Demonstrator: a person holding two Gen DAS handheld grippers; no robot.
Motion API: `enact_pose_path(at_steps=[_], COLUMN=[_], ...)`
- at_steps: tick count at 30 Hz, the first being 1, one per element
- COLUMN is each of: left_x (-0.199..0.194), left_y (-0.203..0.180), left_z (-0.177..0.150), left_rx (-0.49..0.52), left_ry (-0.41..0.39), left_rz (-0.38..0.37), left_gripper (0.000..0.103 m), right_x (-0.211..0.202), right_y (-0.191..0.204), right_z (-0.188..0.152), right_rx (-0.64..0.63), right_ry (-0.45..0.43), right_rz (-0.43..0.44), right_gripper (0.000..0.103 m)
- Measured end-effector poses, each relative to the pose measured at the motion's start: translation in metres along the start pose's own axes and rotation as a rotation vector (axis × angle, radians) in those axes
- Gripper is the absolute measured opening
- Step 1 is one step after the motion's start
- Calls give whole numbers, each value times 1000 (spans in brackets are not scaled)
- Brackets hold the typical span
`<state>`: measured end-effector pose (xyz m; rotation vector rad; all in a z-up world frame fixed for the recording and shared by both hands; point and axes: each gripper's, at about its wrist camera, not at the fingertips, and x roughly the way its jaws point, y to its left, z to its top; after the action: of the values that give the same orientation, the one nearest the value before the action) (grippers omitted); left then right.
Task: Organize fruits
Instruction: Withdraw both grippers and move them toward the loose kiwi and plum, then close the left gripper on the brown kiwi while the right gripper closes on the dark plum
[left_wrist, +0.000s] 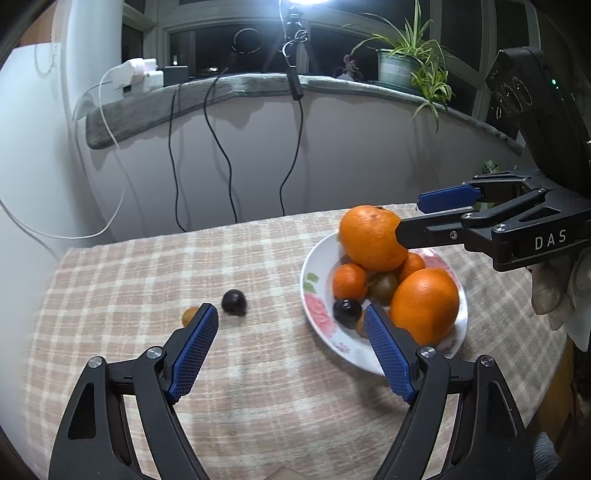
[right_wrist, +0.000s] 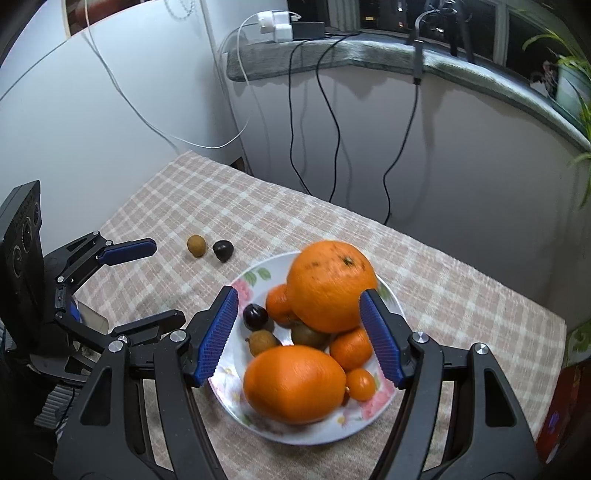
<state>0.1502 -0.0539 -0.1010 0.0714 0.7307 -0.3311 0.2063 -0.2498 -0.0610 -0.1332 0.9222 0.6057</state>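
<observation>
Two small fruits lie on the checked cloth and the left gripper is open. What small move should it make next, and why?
Probably ease the left gripper forward toward the dark purple round plum and centre it between the open jaws. The plum and the small brown round fruit lie on the cloth outside the white flowered plate, while the right gripper is at the top large orange.

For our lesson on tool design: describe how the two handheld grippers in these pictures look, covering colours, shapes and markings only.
Both grippers are matte black linkage frames with cut-out arms and silver pivot bolts. Each finger ends in a blue pad with a fine grid texture. The right gripper carries white "DAS" lettering and a black housing with round sensor ports and a green light. The left gripper shows the same housing.
</observation>
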Motion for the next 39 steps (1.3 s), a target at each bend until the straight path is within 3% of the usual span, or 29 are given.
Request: enact_pose_path(at_steps=[7,15,28,33,37,39], left_x=[3,8,33,42,50,55], left_y=[26,59,91,94,97,98], left_z=[-5,-13,-22,-21,-20,-20], left_rx=[-31,-68,-131,-138,-149,-151], left_ry=[5,25,87,108,124,130], left_rz=[14,31,-26,-51,-65,-70], left_gripper=[81,80,54,45,40,39], right_x=[15,34,88,108,125,130], right_y=[14,30,55,58,63,63], right_z=[16,34,51,56,59,59], right_rx=[-35,-52,-48,-34,-38,-39], right_ry=[21,25,130,176,216,232], right_rz=[4,69,181,208,213,218], right_gripper=[71,71,71,60,59,49])
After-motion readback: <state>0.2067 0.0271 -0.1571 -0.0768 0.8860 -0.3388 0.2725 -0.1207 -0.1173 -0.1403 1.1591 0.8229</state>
